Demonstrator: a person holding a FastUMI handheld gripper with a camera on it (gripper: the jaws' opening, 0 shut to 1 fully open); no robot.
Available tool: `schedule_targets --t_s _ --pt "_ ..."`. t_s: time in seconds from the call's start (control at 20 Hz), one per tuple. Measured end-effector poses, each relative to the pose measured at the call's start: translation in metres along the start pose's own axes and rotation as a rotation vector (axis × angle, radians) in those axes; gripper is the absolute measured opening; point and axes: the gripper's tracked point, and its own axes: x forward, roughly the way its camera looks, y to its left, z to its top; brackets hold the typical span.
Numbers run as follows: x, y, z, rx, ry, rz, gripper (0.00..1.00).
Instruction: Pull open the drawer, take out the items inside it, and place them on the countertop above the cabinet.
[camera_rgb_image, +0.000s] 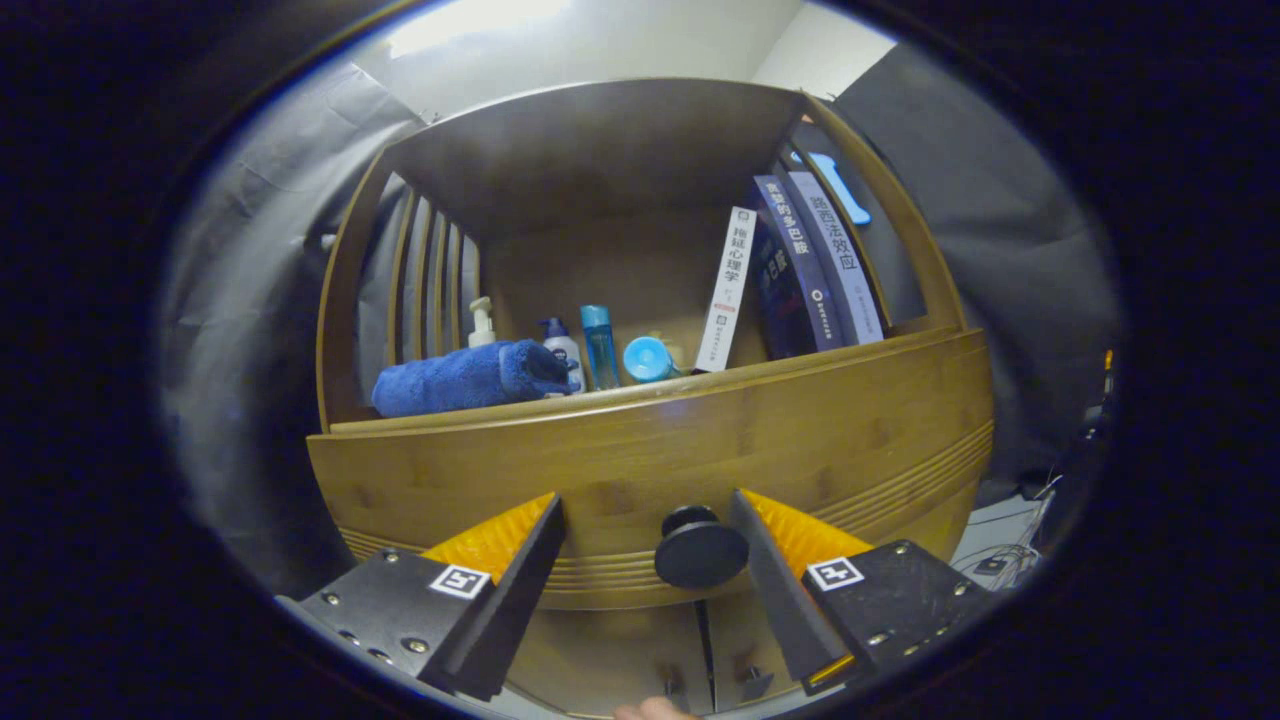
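A wooden cabinet has a closed drawer across its front, under an open shelf. The drawer's round dark knob sits between my fingertips, closer to the right finger. My gripper is open, with its fingers apart on either side of the knob and not touching it. The drawer's inside is hidden. The countertop above the drawer is the shelf's floor and carries several items.
On the shelf lie a rolled blue towel, a pump bottle, a white-and-blue bottle, a tall blue bottle and a round blue lid. Books lean at the right. Two lower cabinet doors stand below the drawer.
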Motion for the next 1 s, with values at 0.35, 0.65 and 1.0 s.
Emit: schedule_targets --t_s 0.35,0.65,1.0 --pt "-0.028 0.012 0.039 -0.266 -0.007 0.003 0.99" --pt "-0.088 0.033 0.071 -0.263 0.065 0.05 0.98" --pt "-0.152 0.03 0.137 -0.089 0.114 0.024 0.98"
